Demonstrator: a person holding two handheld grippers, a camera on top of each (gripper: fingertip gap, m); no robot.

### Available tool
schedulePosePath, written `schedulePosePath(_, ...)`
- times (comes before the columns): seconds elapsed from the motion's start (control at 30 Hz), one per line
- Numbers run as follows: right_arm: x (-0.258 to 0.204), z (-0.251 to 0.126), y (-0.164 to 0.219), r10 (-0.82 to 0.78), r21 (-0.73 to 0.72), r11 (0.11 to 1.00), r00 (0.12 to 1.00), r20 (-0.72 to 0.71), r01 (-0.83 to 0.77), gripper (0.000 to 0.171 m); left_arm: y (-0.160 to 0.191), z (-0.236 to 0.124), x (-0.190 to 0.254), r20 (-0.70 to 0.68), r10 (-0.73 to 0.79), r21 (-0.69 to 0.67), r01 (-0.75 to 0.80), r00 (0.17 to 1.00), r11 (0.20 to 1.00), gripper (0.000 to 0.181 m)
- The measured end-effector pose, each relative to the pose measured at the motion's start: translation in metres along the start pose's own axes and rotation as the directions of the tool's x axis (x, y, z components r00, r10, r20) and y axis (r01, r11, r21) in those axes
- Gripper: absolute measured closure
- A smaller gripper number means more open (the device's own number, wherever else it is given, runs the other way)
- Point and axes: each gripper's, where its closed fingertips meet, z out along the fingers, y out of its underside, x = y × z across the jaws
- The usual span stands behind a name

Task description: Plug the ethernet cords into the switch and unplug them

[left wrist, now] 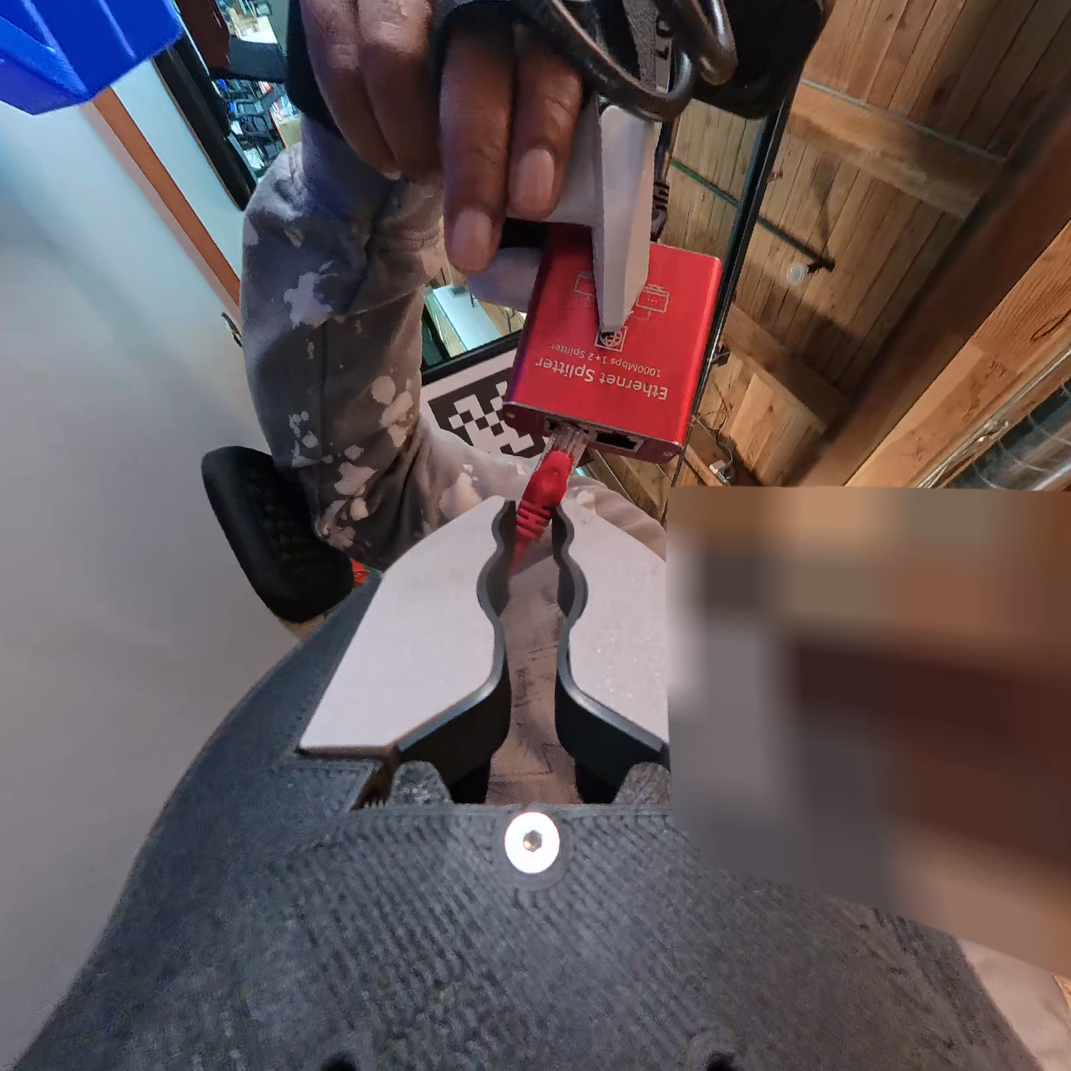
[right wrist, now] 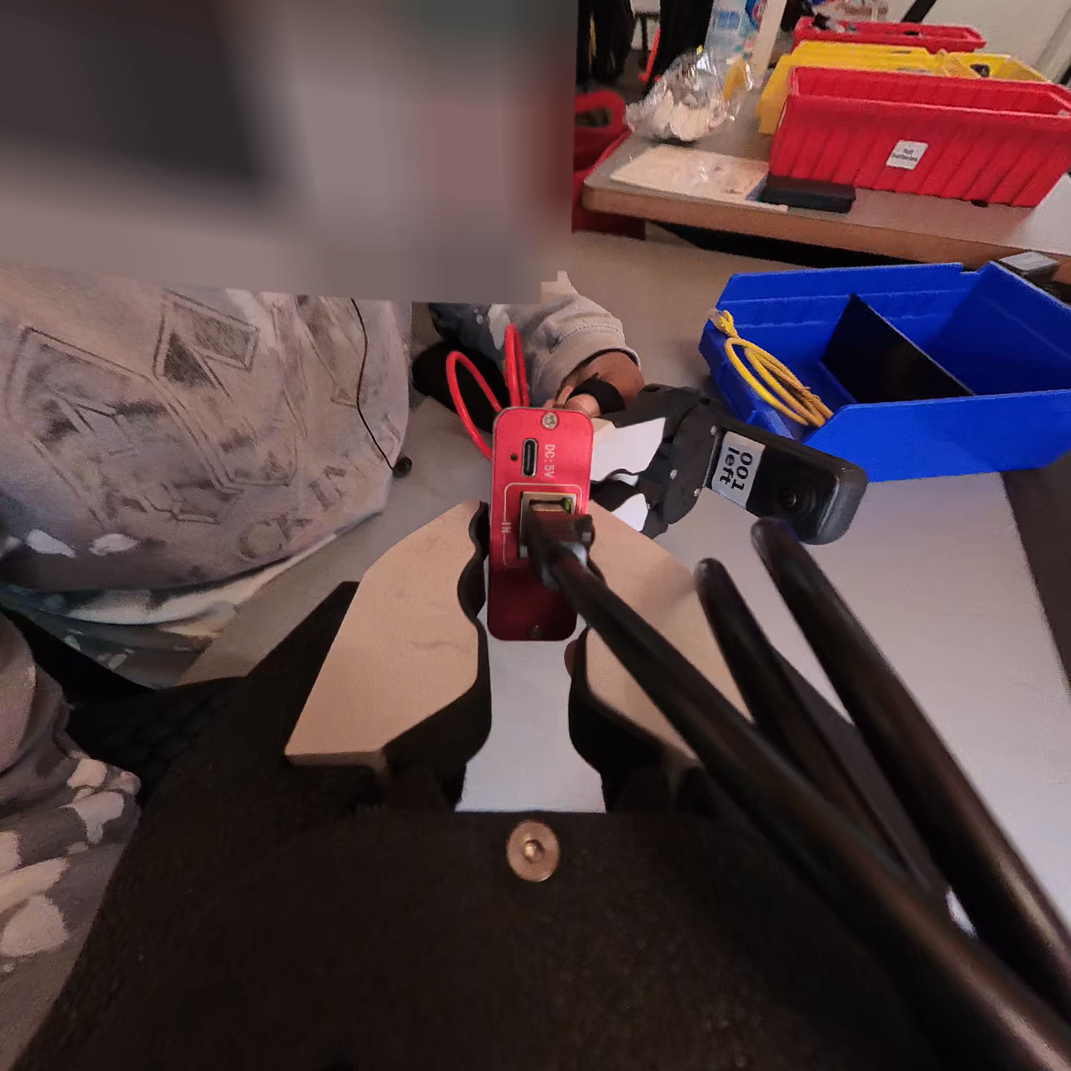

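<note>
Two grippers, one red switch [right wrist: 539,521] held off the table.
We pinch it in our right gripper [right wrist: 530,574]; left gripper [left wrist: 533,521] nips the red ethernet plug [left wrist: 542,492] in its port.

**Where Each Thing Sits**

In the left wrist view the switch [left wrist: 608,353] hangs between the fingers of the right gripper [left wrist: 579,278], in front of and above the left gripper [left wrist: 530,521]. A cord [left wrist: 542,498] sits in the left port of the switch and its boot lies between the left gripper's fingertips.

In the right wrist view the switch [right wrist: 539,463] stands between the fingers of the right gripper [right wrist: 533,556]. A second cord [right wrist: 637,626] is in its near port and runs toward the near right. The left gripper [right wrist: 626,469] lies just behind the switch, to the right. Farther right a bin [right wrist: 927,429] rests on the table [right wrist: 927,608], with a coiled cord [right wrist: 771,376] in its left compartment.
</note>
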Motion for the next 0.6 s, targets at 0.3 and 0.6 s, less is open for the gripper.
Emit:
schedulePosePath(0.3,0.010,0.001,0.015,0.025,0.009,1.000,1.000,0.018,-0.025,0.146,-0.007,-0.010,-0.016,0.016,-0.037,0.051,0.036,0.999,0.998,0.168)
schedulePosePath(0.6,0.008,-0.003,0.005,-0.054,0.032,0.998,0.998,-0.033,0.055,0.146,-0.009,-0.005,-0.007,-0.019,-0.051,0.092,0.052,0.999,0.994,0.169)
